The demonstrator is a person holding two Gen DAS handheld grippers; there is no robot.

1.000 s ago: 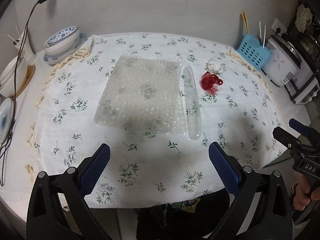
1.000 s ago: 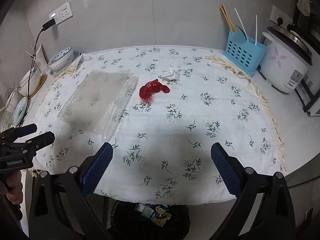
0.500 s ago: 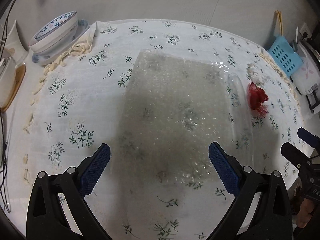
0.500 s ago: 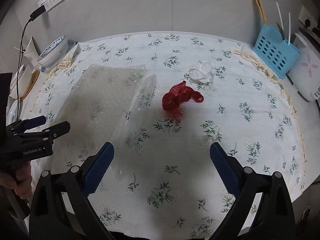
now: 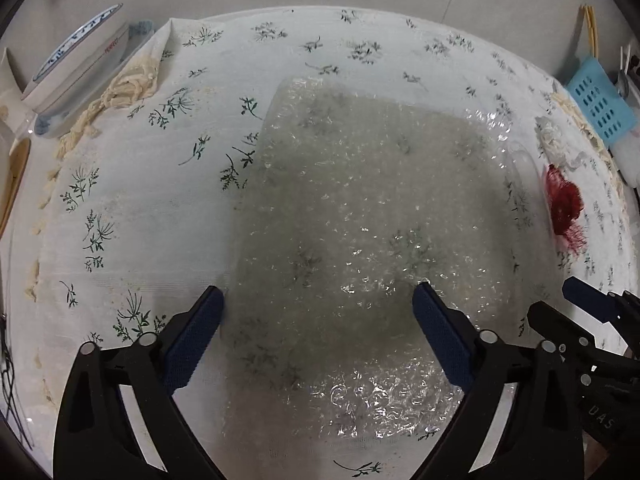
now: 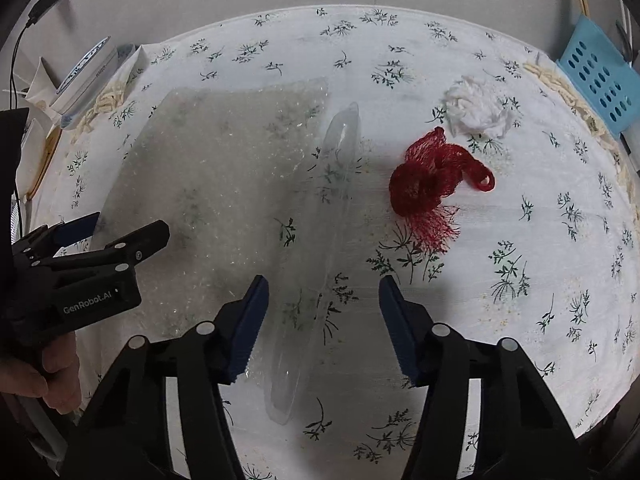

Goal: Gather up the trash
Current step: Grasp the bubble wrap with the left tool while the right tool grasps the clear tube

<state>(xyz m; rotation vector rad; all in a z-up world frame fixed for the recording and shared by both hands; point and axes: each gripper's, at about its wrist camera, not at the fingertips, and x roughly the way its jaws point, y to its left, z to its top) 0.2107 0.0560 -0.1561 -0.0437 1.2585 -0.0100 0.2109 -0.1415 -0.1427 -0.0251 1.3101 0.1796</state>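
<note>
Both grippers hang low over the flowered tablecloth [image 6: 520,240], pointing steeply down at the sheet of bubble wrap [image 5: 360,220], which lies flat on the cloth. The left gripper [image 5: 318,328] stands over the near part of the bubble wrap with its jaws spread wide and just starting to close, nothing pinched yet. The right gripper [image 6: 323,320] straddles the clear plastic tube [image 6: 316,248] lying along the right edge of the bubble wrap; its jaws are closing, the tube between them but not yet squeezed. Right of the bubble wrap sit a red mesh net [image 6: 432,184] and, beyond it, a crumpled white tissue [image 6: 478,114]. All of it looks feather-light. The wrap seems soft and slippery, best pinched at an edge or a bunched fold; the tube is probably thin and crushable, so I'd take it gently across the middle.
</note>
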